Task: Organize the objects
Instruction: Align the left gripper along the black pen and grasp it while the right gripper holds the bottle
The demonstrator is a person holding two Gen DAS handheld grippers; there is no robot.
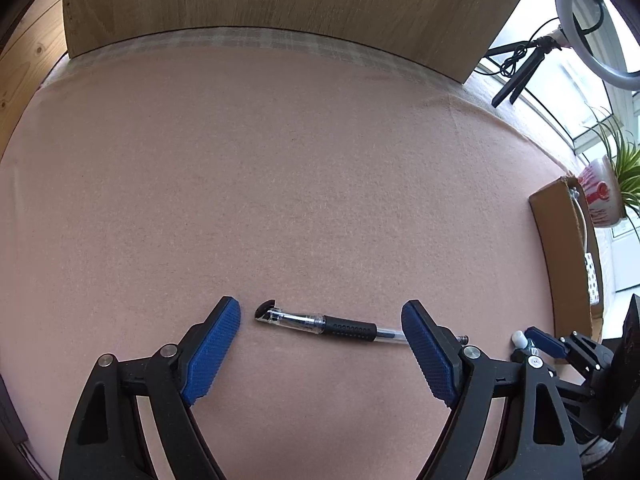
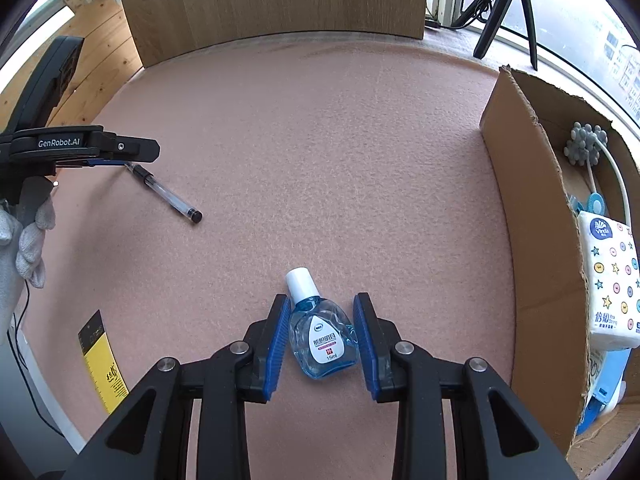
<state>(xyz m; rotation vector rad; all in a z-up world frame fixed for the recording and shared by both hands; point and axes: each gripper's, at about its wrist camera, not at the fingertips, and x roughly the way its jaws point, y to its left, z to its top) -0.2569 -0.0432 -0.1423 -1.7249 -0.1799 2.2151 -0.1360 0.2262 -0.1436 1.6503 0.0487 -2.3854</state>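
- Left wrist view: the left gripper (image 1: 320, 316) points down at a pink felt table (image 1: 280, 180), its blue pads spread wide on either side of a clear pen (image 1: 332, 325) lying crosswise on the felt, touching neither pad.
- Right wrist view: the right gripper (image 2: 322, 336) has its pads clamped against the sides of a small blue eye-drop bottle (image 2: 322, 338), white cap pointing away.
- Just right of it stands an open cardboard box (image 2: 520, 200) holding a tissue pack (image 2: 610, 280).
- At the left edge, a gloved hand (image 2: 24, 236) holds the other gripper over the pen.
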